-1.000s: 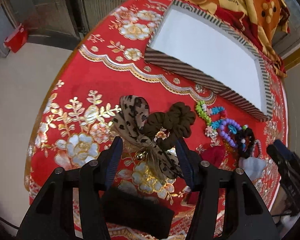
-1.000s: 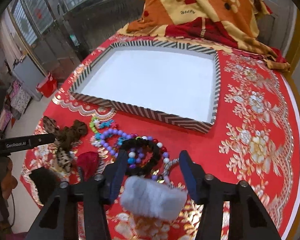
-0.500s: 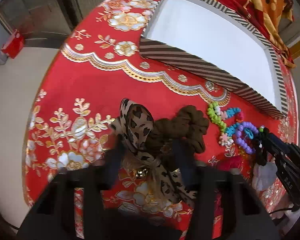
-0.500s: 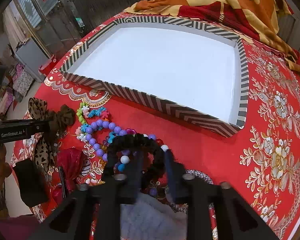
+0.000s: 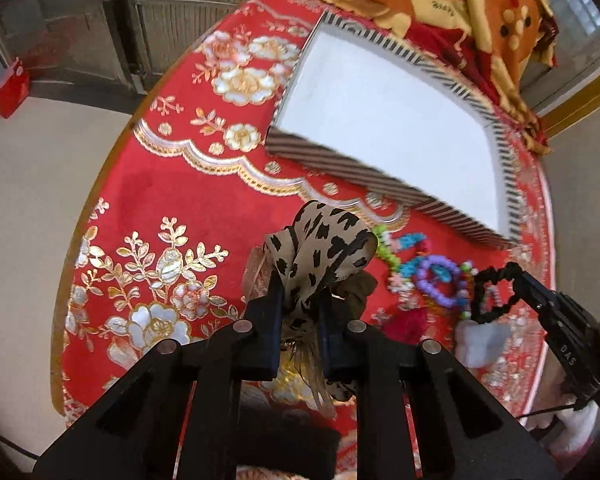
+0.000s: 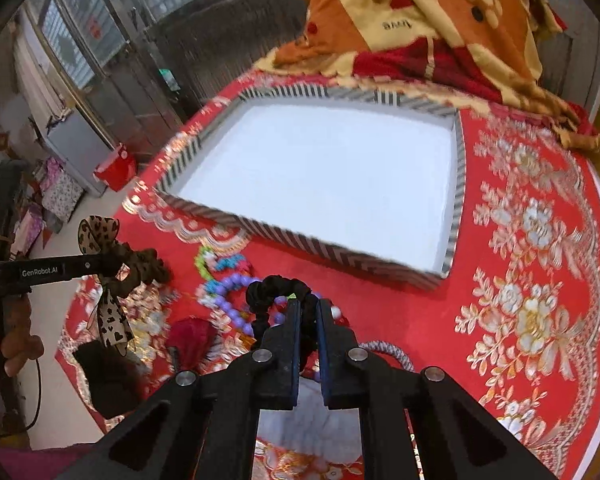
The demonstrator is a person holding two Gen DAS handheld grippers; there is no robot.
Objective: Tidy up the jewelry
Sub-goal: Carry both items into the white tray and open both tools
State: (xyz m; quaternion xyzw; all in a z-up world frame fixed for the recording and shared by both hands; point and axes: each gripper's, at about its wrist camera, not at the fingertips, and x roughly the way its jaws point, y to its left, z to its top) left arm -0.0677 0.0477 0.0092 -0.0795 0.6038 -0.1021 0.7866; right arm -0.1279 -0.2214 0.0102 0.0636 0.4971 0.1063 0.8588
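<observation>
now both sets of fingers have clamped: left fingers (image 5: 300, 316) still closing on the leopard bow (image 5: 324, 248), right fingers (image 6: 308, 320) on the black scrunchie (image 6: 278, 290), both lifted off the table (image 6: 400, 304); striped tray (image 6: 454, 184) next.

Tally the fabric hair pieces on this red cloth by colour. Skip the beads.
Leopard-print bow: 1
Brown scrunchie: 1
Black scrunchie: 1
Red piece: 1
White fluffy piece: 1
Total: 5
The dark lump at the near edge is too unclear to count.
</observation>
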